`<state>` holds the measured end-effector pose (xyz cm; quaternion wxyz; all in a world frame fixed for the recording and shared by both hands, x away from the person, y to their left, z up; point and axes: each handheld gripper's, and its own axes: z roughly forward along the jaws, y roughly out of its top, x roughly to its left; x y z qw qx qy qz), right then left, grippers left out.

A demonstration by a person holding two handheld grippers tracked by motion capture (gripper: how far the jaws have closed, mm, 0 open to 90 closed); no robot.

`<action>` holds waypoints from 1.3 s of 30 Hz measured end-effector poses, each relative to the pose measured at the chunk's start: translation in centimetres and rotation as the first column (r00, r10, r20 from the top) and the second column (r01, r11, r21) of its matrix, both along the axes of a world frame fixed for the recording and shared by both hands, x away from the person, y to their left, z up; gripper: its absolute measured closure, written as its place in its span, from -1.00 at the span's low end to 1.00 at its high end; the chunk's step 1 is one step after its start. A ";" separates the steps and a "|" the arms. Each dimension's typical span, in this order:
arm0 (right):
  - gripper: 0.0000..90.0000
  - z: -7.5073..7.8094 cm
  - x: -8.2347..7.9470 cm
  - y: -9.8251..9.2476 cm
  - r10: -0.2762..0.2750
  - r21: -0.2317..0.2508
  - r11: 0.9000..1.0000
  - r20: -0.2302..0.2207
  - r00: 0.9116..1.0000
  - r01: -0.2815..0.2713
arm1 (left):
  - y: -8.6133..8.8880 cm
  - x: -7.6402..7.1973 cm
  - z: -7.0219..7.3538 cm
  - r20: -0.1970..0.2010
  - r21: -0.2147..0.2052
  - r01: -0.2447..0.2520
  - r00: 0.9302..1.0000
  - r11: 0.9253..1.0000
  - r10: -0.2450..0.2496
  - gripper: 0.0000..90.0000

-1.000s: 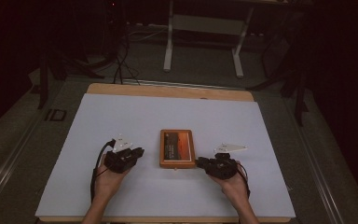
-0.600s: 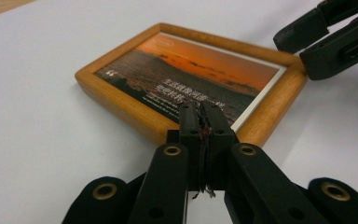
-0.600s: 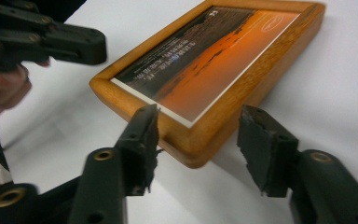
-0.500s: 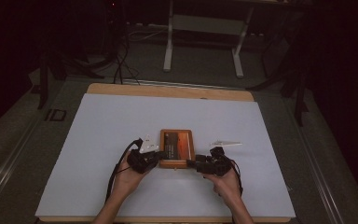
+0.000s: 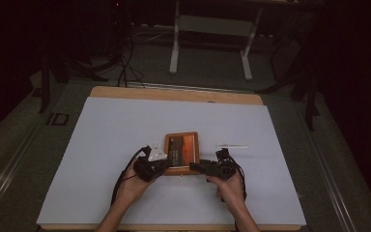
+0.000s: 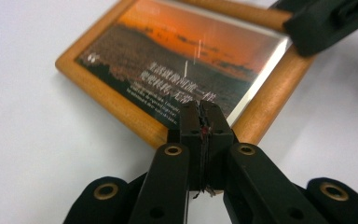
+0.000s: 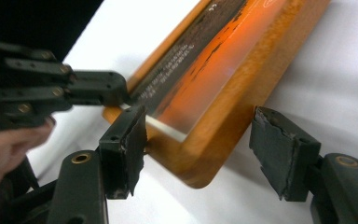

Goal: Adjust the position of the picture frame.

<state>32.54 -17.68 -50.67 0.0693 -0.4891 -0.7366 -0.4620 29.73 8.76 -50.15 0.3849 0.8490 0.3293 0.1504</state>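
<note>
Left gripper view: unreadable white print on framed picture

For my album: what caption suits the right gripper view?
Open right gripper straddling the wooden picture frame's corner.

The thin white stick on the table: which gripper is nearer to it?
Right. The right gripper, its jaws just opening around the picture frame's corner, sits close beside the stick; the left gripper, shut, is across the frame from it.
</note>
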 end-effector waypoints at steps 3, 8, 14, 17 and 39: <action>-0.04 0.4 0.1 0.7 -0.007 -0.008 1.000 0.010 1.000 0.007 | 0.6 -0.1 -0.4 -0.016 0.008 -0.003 1.000 1.000 0.004 0.98; 0.09 0.7 0.2 2.2 0.018 -0.013 1.000 -0.011 1.000 -0.018 | 1.0 -0.1 -1.0 -0.053 0.009 -0.004 0.999 1.000 0.004 0.98; 0.24 1.4 0.4 3.7 0.008 -0.059 0.998 0.001 1.000 -0.008 | 1.0 -0.2 -1.1 -0.059 -0.010 0.018 0.998 1.000 -0.018 0.96; 0.37 1.7 0.8 3.7 0.000 -0.077 0.997 0.011 1.000 0.001 | 1.3 -0.2 -1.0 -0.058 -0.024 0.011 0.998 1.000 -0.012 0.94; 0.54 4.9 1.3 4.9 0.323 -0.244 0.929 0.169 0.931 -0.278 | 9.5 1.6 1.0 -0.050 -0.210 -0.079 0.996 0.974 0.070 -0.12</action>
